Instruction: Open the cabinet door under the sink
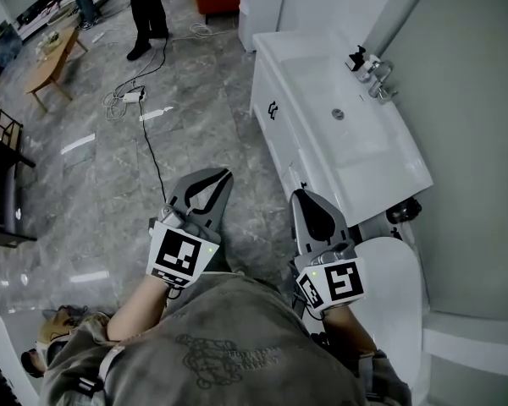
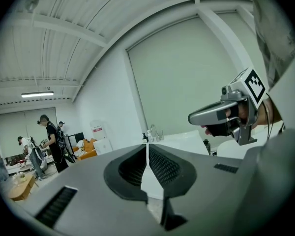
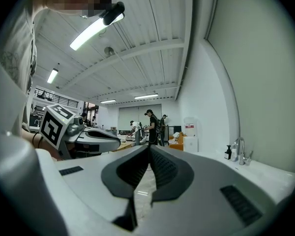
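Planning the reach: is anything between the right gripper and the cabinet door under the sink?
Nothing visible. The right gripper, jaws shut, hangs close to the cabinet door, with only bare floor between them.

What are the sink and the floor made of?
The sink looks like glazed white ceramic, or maybe moulded resin: it is smooth and one even white, with a soft shine. The floor looks like polished stone or marble-look tile: it is grey with pale veins and mirrors the lights.
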{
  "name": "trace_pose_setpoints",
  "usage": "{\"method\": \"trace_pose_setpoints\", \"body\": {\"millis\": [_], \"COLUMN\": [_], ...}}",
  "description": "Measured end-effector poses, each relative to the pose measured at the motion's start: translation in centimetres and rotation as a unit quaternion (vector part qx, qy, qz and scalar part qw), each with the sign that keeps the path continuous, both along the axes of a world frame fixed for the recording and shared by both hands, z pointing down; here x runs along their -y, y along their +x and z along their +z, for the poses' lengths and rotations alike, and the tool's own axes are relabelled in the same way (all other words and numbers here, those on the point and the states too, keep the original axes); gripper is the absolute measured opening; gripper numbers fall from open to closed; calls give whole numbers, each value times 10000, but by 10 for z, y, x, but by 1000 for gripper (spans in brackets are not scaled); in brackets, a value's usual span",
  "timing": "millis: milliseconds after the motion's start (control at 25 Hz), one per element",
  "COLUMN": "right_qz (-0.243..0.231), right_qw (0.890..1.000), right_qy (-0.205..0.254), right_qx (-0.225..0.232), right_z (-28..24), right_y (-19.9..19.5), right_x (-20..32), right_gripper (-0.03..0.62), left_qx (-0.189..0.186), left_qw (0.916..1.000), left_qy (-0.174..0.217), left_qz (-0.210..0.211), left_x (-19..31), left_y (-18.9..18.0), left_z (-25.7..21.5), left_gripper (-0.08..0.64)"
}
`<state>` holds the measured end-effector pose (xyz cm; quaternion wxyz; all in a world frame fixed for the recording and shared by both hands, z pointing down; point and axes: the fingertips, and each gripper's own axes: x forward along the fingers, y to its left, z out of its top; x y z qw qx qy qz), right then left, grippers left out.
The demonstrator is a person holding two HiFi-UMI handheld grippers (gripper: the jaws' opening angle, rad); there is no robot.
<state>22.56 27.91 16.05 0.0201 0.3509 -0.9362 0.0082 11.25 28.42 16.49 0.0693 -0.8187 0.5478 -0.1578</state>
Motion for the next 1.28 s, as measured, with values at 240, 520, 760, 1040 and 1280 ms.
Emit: {"method": "trace_pose_setpoints", "body": {"millis": [240,520,760,1040,1280], "right_qz": [69,173,286,633,963], "right_qw": [10000,9998,9991,9959,9915], "right_qy": [18,-107,-283,-611,-806], "right_qx": [2,-56,-143,-226,-335], "right_z": [10,30,43,55,61], "right_y": [-9,-36,-72,-116,-154], "right_x": [20,58,103,170,230], "right_gripper": [34,34,34,34,34], "left_qx": [36,157,42,-48,161], "left_qw": [9999,9994,9995,9983,9963], "left_qy": [68,121,-27,-301,-437], "left_qz": [145,269,298,505,722], "left_x": [20,57,103,172,237], "left_y": [0,-23,-63,-112,-159], "left_z": [6,16,27,41,47], "left_gripper": [28,28,28,28,28]}}
